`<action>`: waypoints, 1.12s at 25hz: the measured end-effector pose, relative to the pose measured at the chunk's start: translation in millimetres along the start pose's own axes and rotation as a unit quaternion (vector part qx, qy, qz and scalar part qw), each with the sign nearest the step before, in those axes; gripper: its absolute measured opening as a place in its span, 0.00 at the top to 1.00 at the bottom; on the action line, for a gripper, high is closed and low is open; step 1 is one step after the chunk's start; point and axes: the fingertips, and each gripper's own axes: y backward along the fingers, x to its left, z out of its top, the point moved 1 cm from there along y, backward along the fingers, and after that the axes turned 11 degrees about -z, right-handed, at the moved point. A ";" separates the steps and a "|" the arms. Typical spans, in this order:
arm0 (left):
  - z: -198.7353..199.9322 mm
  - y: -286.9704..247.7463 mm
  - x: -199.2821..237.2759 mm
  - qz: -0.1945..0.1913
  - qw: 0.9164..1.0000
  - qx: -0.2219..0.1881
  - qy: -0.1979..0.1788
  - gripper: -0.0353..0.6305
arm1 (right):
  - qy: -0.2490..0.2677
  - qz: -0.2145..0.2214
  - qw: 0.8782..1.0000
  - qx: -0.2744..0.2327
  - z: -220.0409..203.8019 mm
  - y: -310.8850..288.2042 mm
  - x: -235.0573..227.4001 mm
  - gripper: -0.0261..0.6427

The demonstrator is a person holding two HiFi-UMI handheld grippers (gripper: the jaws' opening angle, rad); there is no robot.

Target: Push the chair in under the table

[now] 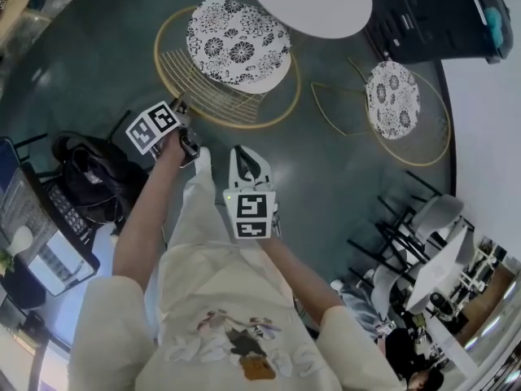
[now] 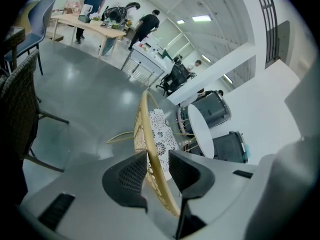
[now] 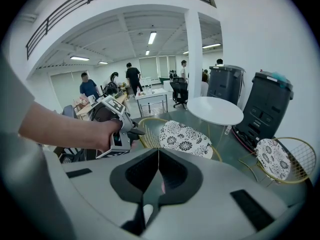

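Now the chair [image 1: 238, 43] faces the table [image 1: 309, 2], backrest [image 1: 198, 88] opposite.

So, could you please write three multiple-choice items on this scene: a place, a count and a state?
1. The gold rim of the near chair is: A between the left gripper's fingers; B far beyond them; C on top of them.
2. Floral-cushioned chairs in sight: A one; B two; C four.
3. The right gripper's fingers are: A wide apart; B clamped on the rim; C together, empty.
Key: 1A, the rim runs through the gap; 2B, near chair plus far chair; 3C, they meet.
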 end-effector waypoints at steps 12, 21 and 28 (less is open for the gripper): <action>4.5 76.2 -57.1 -0.035 0.998 -0.029 -0.046 0.77 | 0.001 -0.008 0.999 -0.036 5.7 40.3 -2.7 0.95; -30.6 122.7 -104.4 -0.098 0.993 0.009 -0.061 0.77 | -0.026 -0.024 0.996 -0.076 24.4 70.1 -11.3 0.95; -81.3 155.4 -148.5 -0.143 0.978 0.070 -0.137 0.78 | -0.077 -0.037 0.991 -0.102 29.7 96.7 -28.8 0.95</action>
